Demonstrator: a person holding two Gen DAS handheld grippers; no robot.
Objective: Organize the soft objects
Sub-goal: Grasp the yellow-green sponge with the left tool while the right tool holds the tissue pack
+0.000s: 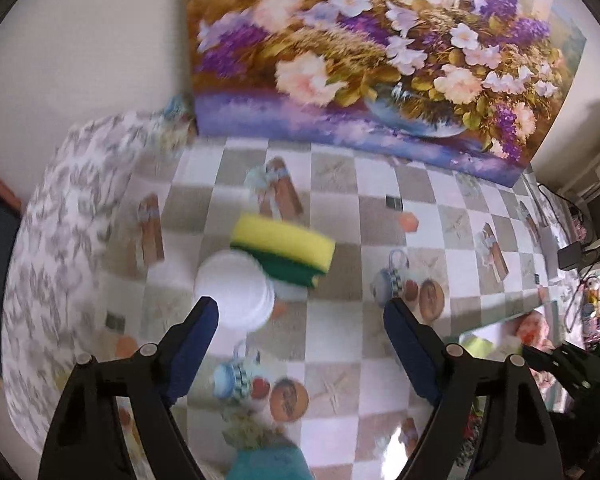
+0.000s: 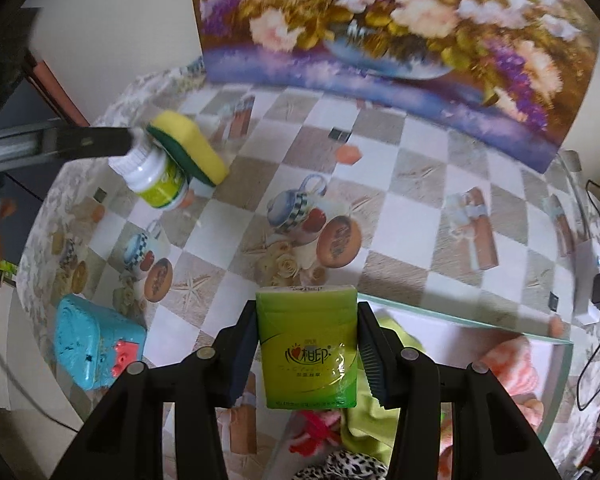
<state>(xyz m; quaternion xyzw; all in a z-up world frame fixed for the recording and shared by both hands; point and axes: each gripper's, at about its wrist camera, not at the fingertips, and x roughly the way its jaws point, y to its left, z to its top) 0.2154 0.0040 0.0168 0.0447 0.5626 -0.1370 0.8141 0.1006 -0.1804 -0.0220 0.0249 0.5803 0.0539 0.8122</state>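
While your right gripper [image 2: 306,354] pinches the green plastic-wrapped tissue pack [image 2: 308,346] at lower centre, ready for sorting, your left gripper [image 1: 300,316] gapes empty above the yellow-and-green foam sponge [image 1: 286,254] mid-frame.

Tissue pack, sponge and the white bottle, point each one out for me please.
tissue pack [image 2: 308,344]: right wrist view, on its green front face.
sponge [image 2: 194,142]: right wrist view, on its yellow side.
white bottle [image 2: 156,178]: right wrist view, on its body near the green label.
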